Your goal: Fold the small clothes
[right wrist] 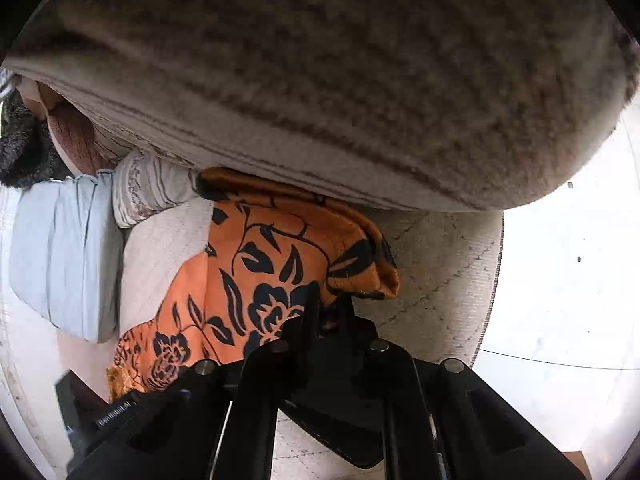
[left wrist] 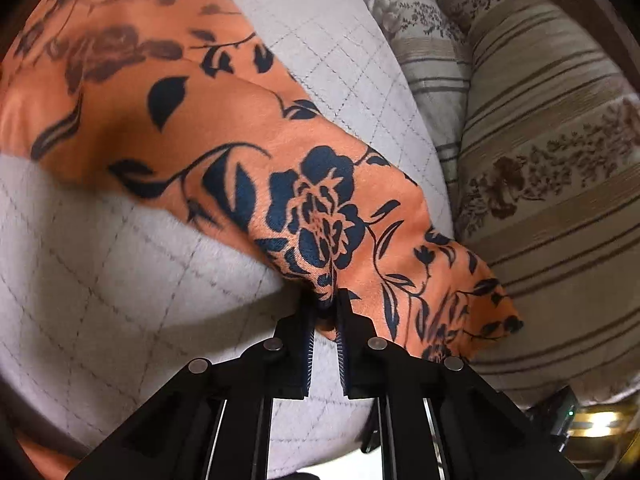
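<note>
Here your left gripper [left wrist: 325, 304] and right gripper [right wrist: 330, 300] each pinch closed on the orange floral garment [left wrist: 248, 152], stretched lengthwise between them over the quilted cushion [left wrist: 100, 272].

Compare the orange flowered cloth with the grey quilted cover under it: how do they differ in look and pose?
The orange flowered cloth carries dark printed roses and leaves; the grey quilted cover is plain, with stitched diamond lines. The cloth is creased and lifted at the edge where the left gripper pinches it; the cover lies spread flat. Both are soft fabric.
</note>
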